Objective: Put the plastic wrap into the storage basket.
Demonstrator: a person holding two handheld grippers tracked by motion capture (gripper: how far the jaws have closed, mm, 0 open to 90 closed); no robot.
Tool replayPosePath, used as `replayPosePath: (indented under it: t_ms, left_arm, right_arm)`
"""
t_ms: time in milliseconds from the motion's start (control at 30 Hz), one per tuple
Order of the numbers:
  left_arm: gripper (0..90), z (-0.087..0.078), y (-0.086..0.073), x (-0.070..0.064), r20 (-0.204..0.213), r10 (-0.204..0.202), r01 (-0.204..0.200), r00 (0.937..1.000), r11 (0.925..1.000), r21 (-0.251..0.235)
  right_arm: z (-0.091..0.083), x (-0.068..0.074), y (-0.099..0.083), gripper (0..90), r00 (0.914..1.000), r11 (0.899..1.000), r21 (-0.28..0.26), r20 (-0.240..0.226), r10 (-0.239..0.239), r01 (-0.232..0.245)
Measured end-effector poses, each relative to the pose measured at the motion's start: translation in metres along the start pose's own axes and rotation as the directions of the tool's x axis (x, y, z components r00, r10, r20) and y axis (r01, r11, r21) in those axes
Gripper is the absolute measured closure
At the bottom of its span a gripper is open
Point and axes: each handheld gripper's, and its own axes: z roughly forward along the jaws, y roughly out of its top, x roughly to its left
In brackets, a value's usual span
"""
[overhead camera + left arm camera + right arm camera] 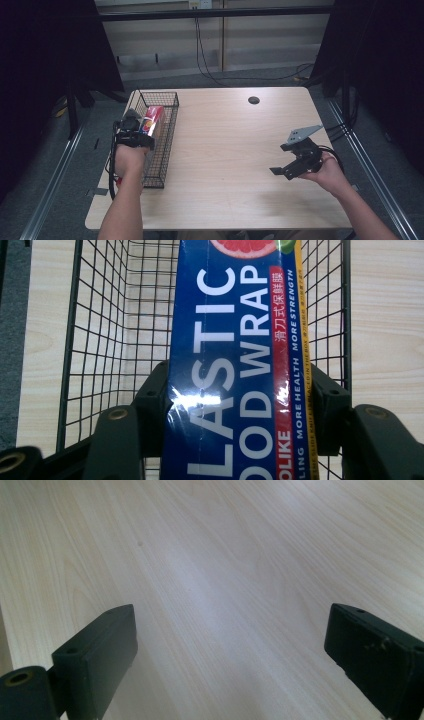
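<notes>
The table (235, 165) is the biggest thing before me, pale wood, with a small dark grommet hole (253, 100) near its far edge. On its left side stands the black wire basket (170, 127), long and narrow, running from near to far.

My left gripper (136, 134) hangs over the basket, pinching a box of plastic food wrap (235, 365) across its width; in the left gripper view both jaws press against the box's long sides, and the box points away along the basket, above the mesh floor. I judge I am at the placing step: the box is inside the basket's walls, but I cannot tell whether it touches the bottom. The next move calls for lowering it until it lies flat, then spreading the jaws without snagging the wire.

My right gripper (292, 167) waits well apart over bare wood at the right, jaws spread wide and holding nothing.

The box reads "PLASTIC FOOD WRAP" in part, with "MORE HEALTH", "MORE STRENGTH" and Chinese characters on a red stripe.
</notes>
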Motion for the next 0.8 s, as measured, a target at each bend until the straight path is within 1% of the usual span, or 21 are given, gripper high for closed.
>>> replayPosePath:
  t_ms: [33, 67, 133, 167, 200, 233, 267, 333, 367, 400, 500, 567, 700, 767, 800]
  left_arm:
    - [41.7, 0.001, 0.000, -0.001, 0.003, -0.011, 0.011, 0.9999, 0.9999, 0.008]
    - [41.4, 0.001, 0.000, -0.001, 0.008, -0.008, 0.008, 0.9999, 0.9997, 0.022]
    - [40.3, 0.001, 0.001, -0.002, 0.010, -0.020, 0.020, 0.9998, 0.9996, 0.019]
    - [38.9, -0.002, 0.002, -0.001, 0.016, -0.017, 0.017, 0.9997, 0.9998, -0.014]
    - [37.2, -0.006, 0.003, -0.001, 0.035, -0.017, 0.018, 0.9993, 0.9991, -0.039]
    - [33.9, -0.006, 0.003, -0.001, 0.035, -0.017, 0.018, 0.9993, 0.9991, -0.039]
    - [31.3, -0.013, 0.007, -0.002, 0.045, -0.021, 0.022, 0.9988, 0.9991, -0.037]
    - [30.3, -0.020, 0.010, -0.004, 0.052, -0.022, 0.025, 0.9984, 0.9981, -0.056]
    - [29.6, -0.023, 0.011, -0.004, 0.050, -0.010, 0.013, 0.9987, 0.9980, -0.061]
    - [28.6, -0.025, 0.012, -0.006, 0.051, -0.009, 0.012, 0.9986, 0.9977, -0.067]
    - [26.7, -0.030, 0.014, -0.012, 0.065, 0.013, -0.008, 0.9978, 0.9967, -0.080]
    - [23.8, -0.034, 0.015, -0.016, 0.064, 0.027, -0.020, 0.9976, 0.9950, -0.097]
    - [20.9, -0.040, 0.017, -0.026, 0.087, 0.065, -0.054, 0.9941, 0.9901, -0.130]
    - [20.1, -0.040, 0.017, -0.031, 0.088, 0.093, -0.081, 0.9917, 0.9876, -0.135]
    - [19.5, -0.041, 0.017, -0.033, 0.095, 0.097, -0.083, 0.9908, 0.9860, -0.145]
  right_arm:
    - [0.000, 0.000, 0.000, 6.6, 1.0000, 1.000, 0.000, -0.003, -0.002, 0.002]
    - [0.001, 0.000, 0.000, 6.6, 1.0000, 1.000, 0.000, -0.003, -0.005, 0.005]
    - [0.001, 0.001, 0.000, 6.6, 1.0000, 1.000, 0.002, -0.003, -0.004, 0.004]
    - [0.001, 0.001, 0.000, 6.6, 1.0000, 1.000, 0.002, -0.002, -0.006, 0.006]
    - [0.001, 0.001, 0.000, 6.6, 1.0000, 1.000, 0.003, -0.003, -0.007, 0.007]
    - [0.001, 0.001, 0.000, 6.6, 1.0000, 1.000, 0.003, -0.003, -0.007, 0.007]
    - [0.001, 0.001, 0.000, 6.6, 1.0000, 1.000, 0.000, -0.001, -0.004, 0.004]
    - [0.001, 0.001, 0.000, 6.6, 1.0000, 1.000, -0.001, -0.004, -0.005, 0.005]
    - [0.001, 0.002, 0.001, 6.6, 1.0000, 1.000, 0.000, -0.002, -0.004, 0.004]
    - [0.001, 0.002, 0.001, 6.6, 1.0000, 1.000, -0.001, -0.004, -0.004, 0.004]
    - [0.001, 0.003, 0.001, 6.6, 0.9999, 1.000, -0.006, -0.012, -0.007, 0.007]
    - [0.001, 0.003, 0.001, 6.6, 0.9999, 1.000, -0.008, -0.009, -0.005, 0.005]
    - [0.001, 0.003, 0.001, 6.6, 0.9999, 1.000, -0.009, -0.012, -0.008, 0.008]
    - [0.001, 0.003, 0.001, 6.6, 0.9999, 1.000, -0.002, -0.009, -0.009, 0.009]
    - [0.001, 0.003, 0.000, 6.6, 0.9999, 1.000, -0.002, -0.007, -0.009, 0.009]
